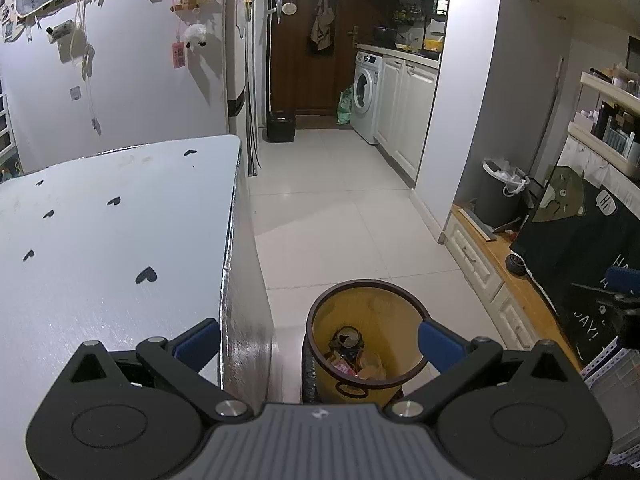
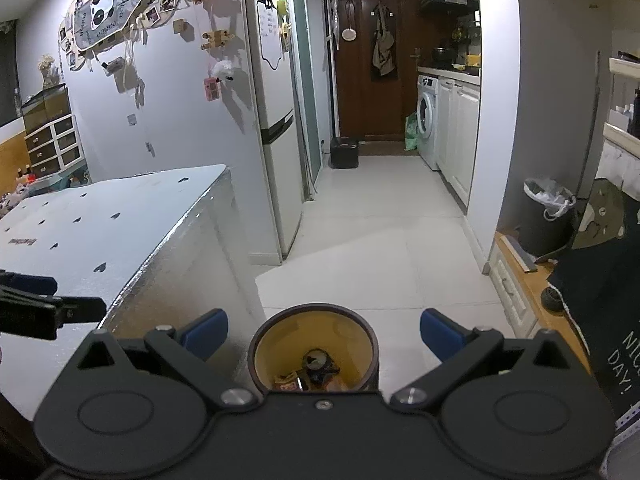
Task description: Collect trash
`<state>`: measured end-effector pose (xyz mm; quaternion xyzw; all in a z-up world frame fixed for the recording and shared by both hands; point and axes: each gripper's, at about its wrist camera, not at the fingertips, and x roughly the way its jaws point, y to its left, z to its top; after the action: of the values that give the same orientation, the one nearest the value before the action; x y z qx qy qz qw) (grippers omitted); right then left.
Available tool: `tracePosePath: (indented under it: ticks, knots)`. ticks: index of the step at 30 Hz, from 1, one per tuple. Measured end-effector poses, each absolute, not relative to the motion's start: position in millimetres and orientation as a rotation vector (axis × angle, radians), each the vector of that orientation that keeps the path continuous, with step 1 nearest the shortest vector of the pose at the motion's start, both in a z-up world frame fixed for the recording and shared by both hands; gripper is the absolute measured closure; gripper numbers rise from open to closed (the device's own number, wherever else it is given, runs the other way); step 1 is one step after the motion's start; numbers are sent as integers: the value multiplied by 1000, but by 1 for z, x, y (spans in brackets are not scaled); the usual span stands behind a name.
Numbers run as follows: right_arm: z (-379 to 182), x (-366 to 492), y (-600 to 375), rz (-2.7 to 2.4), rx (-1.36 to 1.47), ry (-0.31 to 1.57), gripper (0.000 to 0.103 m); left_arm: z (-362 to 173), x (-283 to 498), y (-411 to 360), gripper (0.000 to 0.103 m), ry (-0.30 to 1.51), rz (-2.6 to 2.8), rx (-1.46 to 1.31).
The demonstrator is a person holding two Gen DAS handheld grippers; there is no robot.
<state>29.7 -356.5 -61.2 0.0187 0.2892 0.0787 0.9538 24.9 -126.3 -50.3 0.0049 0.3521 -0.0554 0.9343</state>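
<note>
A small round bin with a dark rim and yellow inside (image 1: 384, 308) stands on the floor beside the table. Inside it lie a crushed dark can (image 1: 346, 341) and crumpled wrappers (image 1: 366, 366). My left gripper (image 1: 318, 342) hangs open above the bin and the table's corner, its blue pads wide apart and nothing between them. In the right wrist view the same bin (image 2: 320, 322) sits straight below my right gripper (image 2: 323, 334), which is also open and holds nothing. The can (image 2: 319, 362) and scraps show at the bin's bottom. The left gripper (image 2: 44, 304) shows at the left edge of the right wrist view.
A white table with black heart marks (image 1: 100, 232) fills the left. A grey bin with a white liner (image 1: 500, 196) stands on a low wooden cabinet (image 1: 516, 280) at right, by a dark cloth (image 1: 580, 240). Tiled floor (image 1: 340, 200) runs to a washing machine (image 1: 366, 94) and door.
</note>
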Motion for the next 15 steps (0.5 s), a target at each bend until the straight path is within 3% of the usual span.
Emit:
tracePosePath:
  ticks: [15]
  knots:
    - [-66,35,-358,176,13,598,0,-55,26,-132,0,735,-106,7]
